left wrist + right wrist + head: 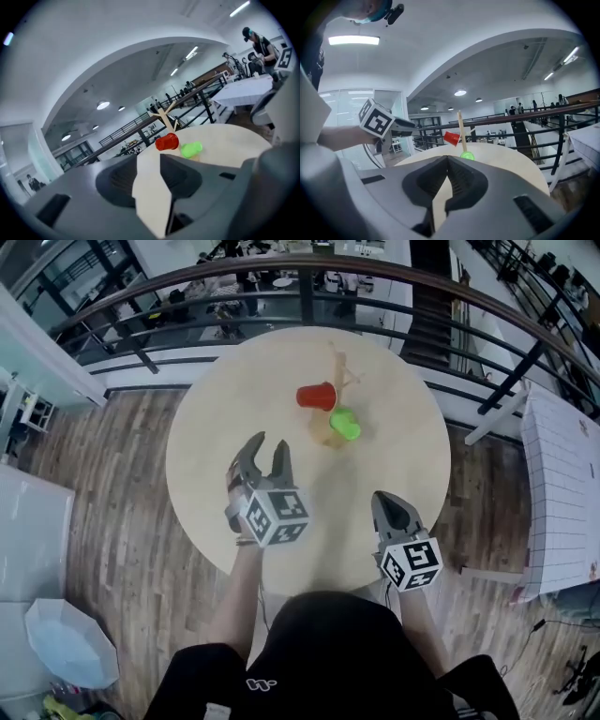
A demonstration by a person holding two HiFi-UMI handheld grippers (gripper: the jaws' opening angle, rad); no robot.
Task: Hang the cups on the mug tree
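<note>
Cups: a red plastic cup (317, 396) and a lime-green plastic cup (345, 424), both on their sides against the pale wooden mug tree (339, 367).
Mug tree: upright on the round, light wood table (220, 427), towards its far edge and a little right of centre.
Red cup: high on a left-hand peg, apparently hung.
Green cup: low on the right, just above the tree's base; I cannot tell whether a peg carries it or it only leans there.
Left gripper (269, 448): jaws spread with only bare table between them; near the table's near edge, well apart from the tree.
Right gripper (384, 503): jaws pressed together on nothing, at the near edge.
Step, as I judge it: hanging looks finished or nearly so.
Doing it well: check the green cup's seat first. If it is loose, approach from the open right side and lift by the rim, steering clear of the red cup's peg.
</note>
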